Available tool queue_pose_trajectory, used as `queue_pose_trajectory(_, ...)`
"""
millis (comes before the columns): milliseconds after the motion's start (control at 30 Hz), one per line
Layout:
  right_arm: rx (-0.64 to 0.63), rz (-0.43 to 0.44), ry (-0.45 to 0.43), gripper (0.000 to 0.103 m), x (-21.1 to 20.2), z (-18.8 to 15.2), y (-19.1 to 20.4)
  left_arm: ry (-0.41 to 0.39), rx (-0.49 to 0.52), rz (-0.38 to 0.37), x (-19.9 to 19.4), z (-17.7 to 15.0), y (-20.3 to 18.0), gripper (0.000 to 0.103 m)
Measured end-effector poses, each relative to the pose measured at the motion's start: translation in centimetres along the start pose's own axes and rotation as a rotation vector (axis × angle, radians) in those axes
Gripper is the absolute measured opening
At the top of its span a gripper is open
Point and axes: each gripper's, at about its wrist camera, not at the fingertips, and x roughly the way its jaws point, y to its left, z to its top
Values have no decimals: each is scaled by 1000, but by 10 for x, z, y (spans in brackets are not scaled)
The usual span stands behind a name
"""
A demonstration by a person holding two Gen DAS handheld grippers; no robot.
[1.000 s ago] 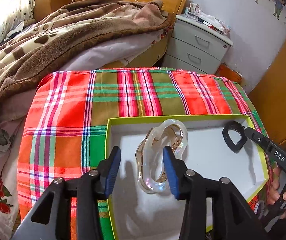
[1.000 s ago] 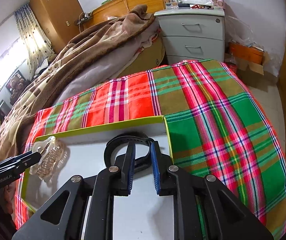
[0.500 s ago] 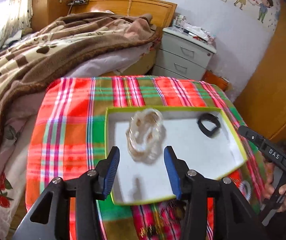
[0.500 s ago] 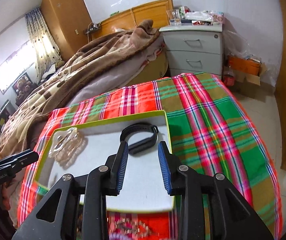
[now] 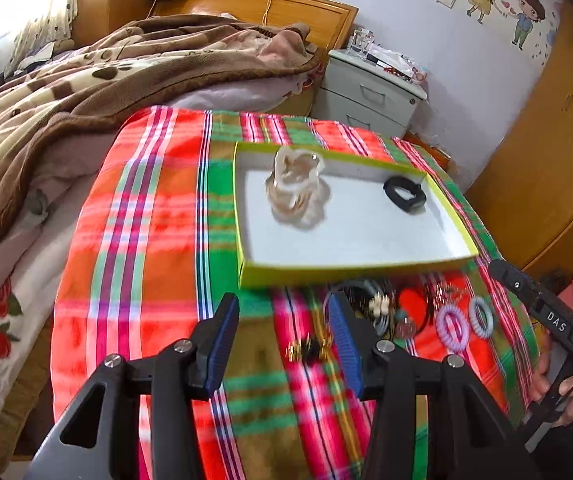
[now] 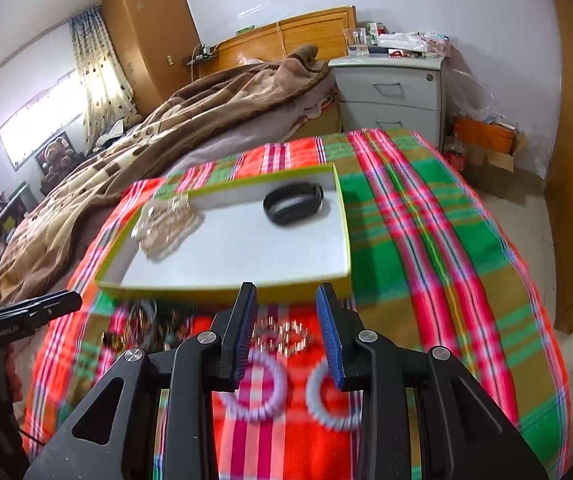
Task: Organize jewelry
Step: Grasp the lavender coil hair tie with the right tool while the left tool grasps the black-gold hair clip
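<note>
Both grippers pulled back from green-rimmed tray (image 5: 350, 270); left gripper (image 5: 282, 344) jaws just widening, empty; right gripper (image 6: 286, 336) jaws apart, empty. Translucent clip (image 5: 296, 188), black band (image 6: 293, 203) inside; ribbed lilac rings (image 6: 260, 388) on plaid cloth (image 6: 426, 248).

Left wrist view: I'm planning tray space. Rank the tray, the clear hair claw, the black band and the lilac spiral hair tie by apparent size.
1. tray
2. clear hair claw
3. black band and lilac spiral hair tie: they look alike, and the tie lies nearer the camera, so unranked.
</note>
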Motion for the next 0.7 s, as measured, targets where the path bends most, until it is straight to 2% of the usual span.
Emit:
queue_pose_trajectory(200,-2,-29,24,34,-3,-26,0,7,-6,-31,-3,-21,3,51)
queue_pose_trajectory(300,-11,-34,44,42,-4,-33,1,23,-20,-52,-1,-28,5,52)
queue_pose_trajectory(500,-112,-50,82,43,8,-33,19,75,-14,-77,8,-42,2,52)
queue_pose_trajectory(633,-152,-57,86,43,17,-32,23,83,-7,-111,9,-44,0,52)
queue_pose_trajectory(700,-185,-57,102,43,24,-30,25,79,-2,-105,9,-43,-1,52)
